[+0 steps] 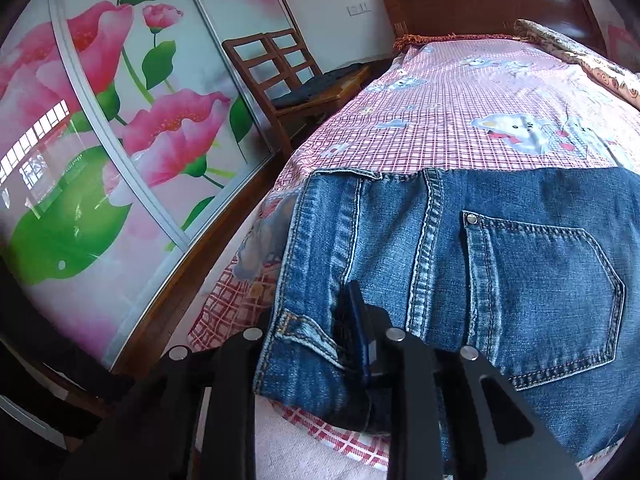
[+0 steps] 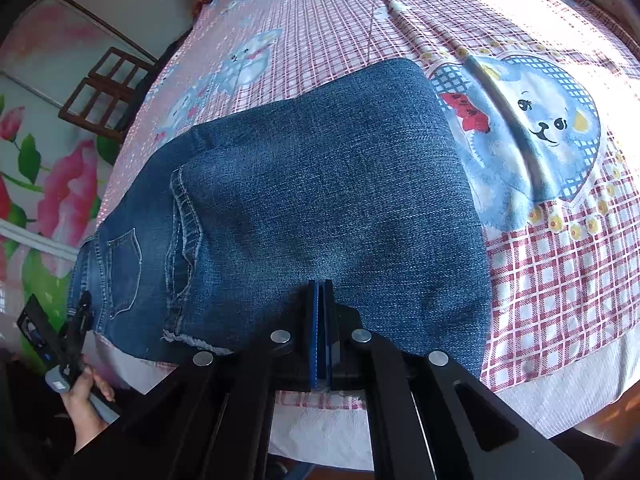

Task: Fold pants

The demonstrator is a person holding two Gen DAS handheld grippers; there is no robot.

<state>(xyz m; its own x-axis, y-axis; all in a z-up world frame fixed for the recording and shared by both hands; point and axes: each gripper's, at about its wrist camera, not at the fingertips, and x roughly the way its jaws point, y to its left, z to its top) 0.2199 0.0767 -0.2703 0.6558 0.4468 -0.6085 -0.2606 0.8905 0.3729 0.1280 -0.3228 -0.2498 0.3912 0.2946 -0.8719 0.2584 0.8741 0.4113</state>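
Observation:
Blue denim pants (image 2: 320, 184) lie folded across a bed with a pink checked sheet (image 2: 560, 280). In the left wrist view the waistband end with a back pocket (image 1: 540, 288) fills the lower right. My left gripper (image 1: 356, 320) is shut on the pants' waistband near edge; one finger is under the cloth. It also shows in the right wrist view (image 2: 82, 308), held by a hand. My right gripper (image 2: 320, 312) has its pads pressed together at the near edge of the folded leg part; whether cloth is between them I cannot tell.
A wooden headboard (image 1: 480, 4) stands at the far end of the bed. A wooden chair (image 1: 288, 76) stands beside the bed to the left. Sliding wardrobe doors with pink flowers (image 1: 100, 140) run along the left. A patterned quilt (image 1: 580, 52) lies at the far right.

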